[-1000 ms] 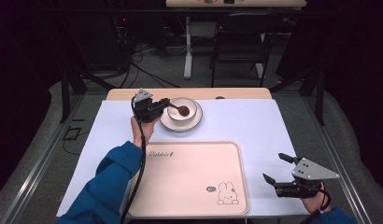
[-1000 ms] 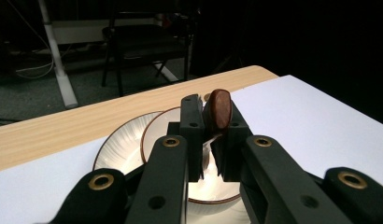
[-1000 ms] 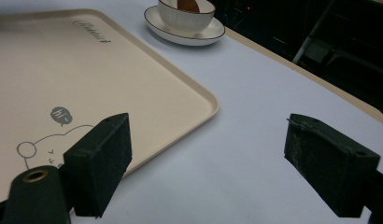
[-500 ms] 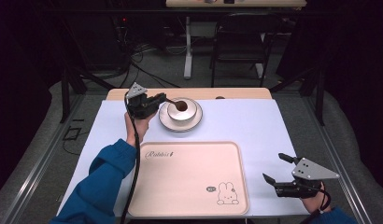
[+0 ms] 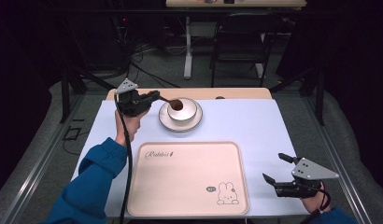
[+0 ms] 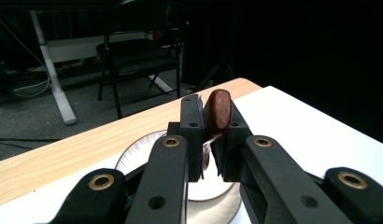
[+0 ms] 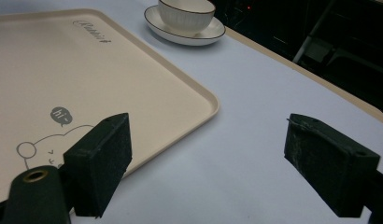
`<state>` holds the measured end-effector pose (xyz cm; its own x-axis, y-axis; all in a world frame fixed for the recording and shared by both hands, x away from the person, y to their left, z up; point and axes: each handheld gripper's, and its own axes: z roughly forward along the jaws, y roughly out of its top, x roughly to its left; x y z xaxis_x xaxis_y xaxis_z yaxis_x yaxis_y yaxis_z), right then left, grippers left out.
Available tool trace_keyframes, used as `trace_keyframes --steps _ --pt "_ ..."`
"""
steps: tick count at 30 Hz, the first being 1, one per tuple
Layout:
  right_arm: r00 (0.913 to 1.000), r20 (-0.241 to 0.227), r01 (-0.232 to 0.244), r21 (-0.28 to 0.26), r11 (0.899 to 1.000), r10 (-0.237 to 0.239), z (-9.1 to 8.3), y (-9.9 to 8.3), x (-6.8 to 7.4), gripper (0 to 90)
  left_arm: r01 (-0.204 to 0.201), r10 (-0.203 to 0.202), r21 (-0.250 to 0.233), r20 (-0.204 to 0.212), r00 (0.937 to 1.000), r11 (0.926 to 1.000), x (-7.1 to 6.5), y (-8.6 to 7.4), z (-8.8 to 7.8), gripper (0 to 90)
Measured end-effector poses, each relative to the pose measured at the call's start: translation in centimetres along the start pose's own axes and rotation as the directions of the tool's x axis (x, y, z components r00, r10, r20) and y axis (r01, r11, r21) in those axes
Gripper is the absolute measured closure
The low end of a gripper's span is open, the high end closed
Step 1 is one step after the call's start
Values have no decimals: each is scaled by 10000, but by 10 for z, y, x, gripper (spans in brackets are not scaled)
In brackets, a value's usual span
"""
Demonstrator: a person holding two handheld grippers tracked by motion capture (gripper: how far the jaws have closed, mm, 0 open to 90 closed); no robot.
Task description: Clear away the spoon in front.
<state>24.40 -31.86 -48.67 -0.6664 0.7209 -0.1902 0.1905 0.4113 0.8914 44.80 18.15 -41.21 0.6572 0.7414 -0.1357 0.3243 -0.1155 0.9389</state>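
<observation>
Spoon (image 6: 218,112) now rides clear of the cup (image 5: 181,110), clamped in my left fingers (image 5: 150,96) and lifted leftward, while my right fingers (image 5: 275,168) hang apart, idle.

The flat beige rectangular plastic tray (image 5: 189,179) bears the cursive word "Rabbit" near its far left corner and, near its right front corner, a small dark speech bubble reading "hi" beside an outline drawing of a rabbit.
</observation>
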Motion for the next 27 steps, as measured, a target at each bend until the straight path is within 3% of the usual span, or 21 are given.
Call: trace_keyframes --steps 6,18,27 --pt "10000 3 11 14 10000 -11 0 0 0 142 -1 -6 221 326 9995 9998 -3 4 -15 834" --pt "10000 18 11 27 10000 -11 0 0 0 142 -108 77 525 587 9982 9986 -1 5 -41 834" --pt "10000 16 24 30 10000 -24 0 0 0 142 -213 122 1063 856 9963 9941 0 5 -57 834"
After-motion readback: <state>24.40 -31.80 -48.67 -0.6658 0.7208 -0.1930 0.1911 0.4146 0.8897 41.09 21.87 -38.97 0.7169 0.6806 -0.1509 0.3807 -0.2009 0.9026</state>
